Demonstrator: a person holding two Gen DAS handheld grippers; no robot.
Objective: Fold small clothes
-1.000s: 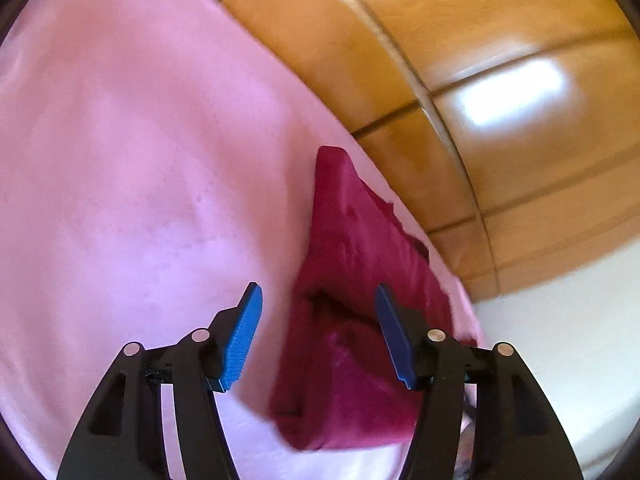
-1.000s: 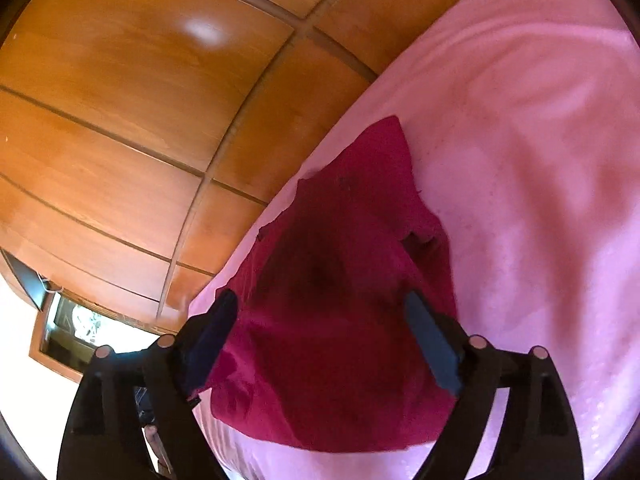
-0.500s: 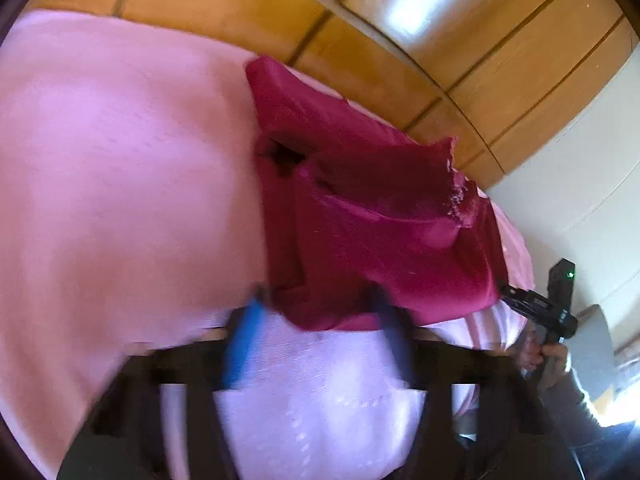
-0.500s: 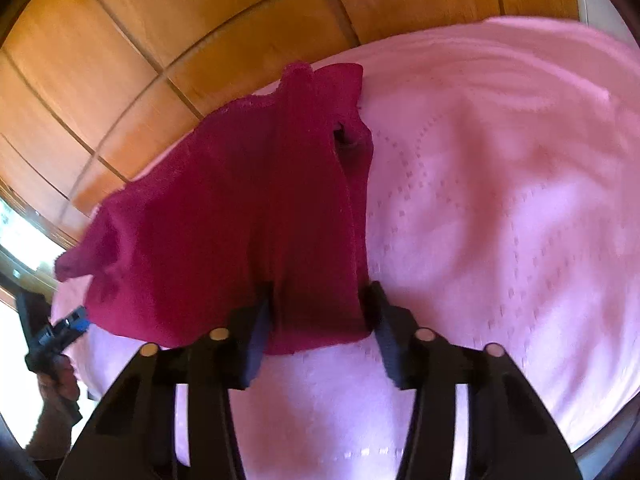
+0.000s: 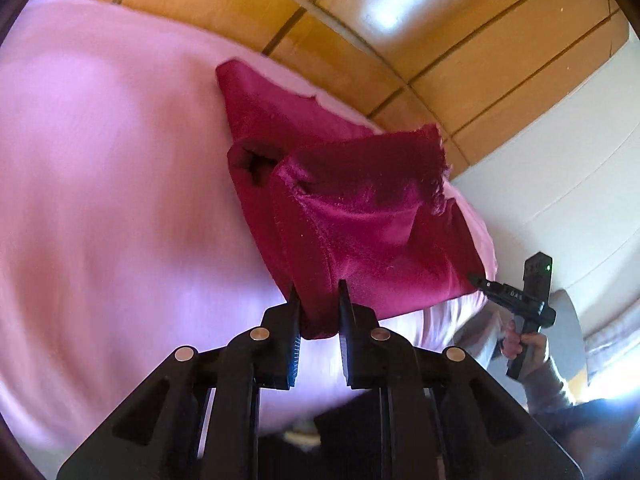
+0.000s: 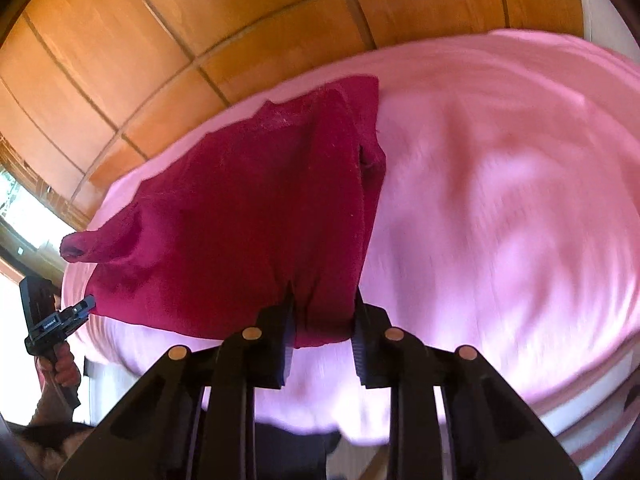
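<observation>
Left wrist view: the left gripper [image 5: 318, 294] has just been closing and now pinches a near corner of the dark red garment [image 5: 360, 220] between its two fingers, the cloth bunched in the narrow gap. The garment lies partly folded on the pink bedsheet [image 5: 120, 180], close to the bed's far edge, with a sleeve opening showing at its middle and one flap raised. Behind the bed stands a wooden panelled wall [image 5: 360, 32]. At the right, a hand holds the right gripper [image 5: 474, 280], whose tip touches the garment's other near corner.

Right wrist view: the right gripper [image 6: 322, 300] has also just been closing and pinches the garment's [image 6: 240, 208] near edge, fabric gathered between the fingers. The garment spreads away to the left over the bedsheet [image 6: 500, 200], a cuff sticking out at its left end. At the far left, the left gripper [image 6: 88, 304] meets the cloth's lower left corner.
</observation>
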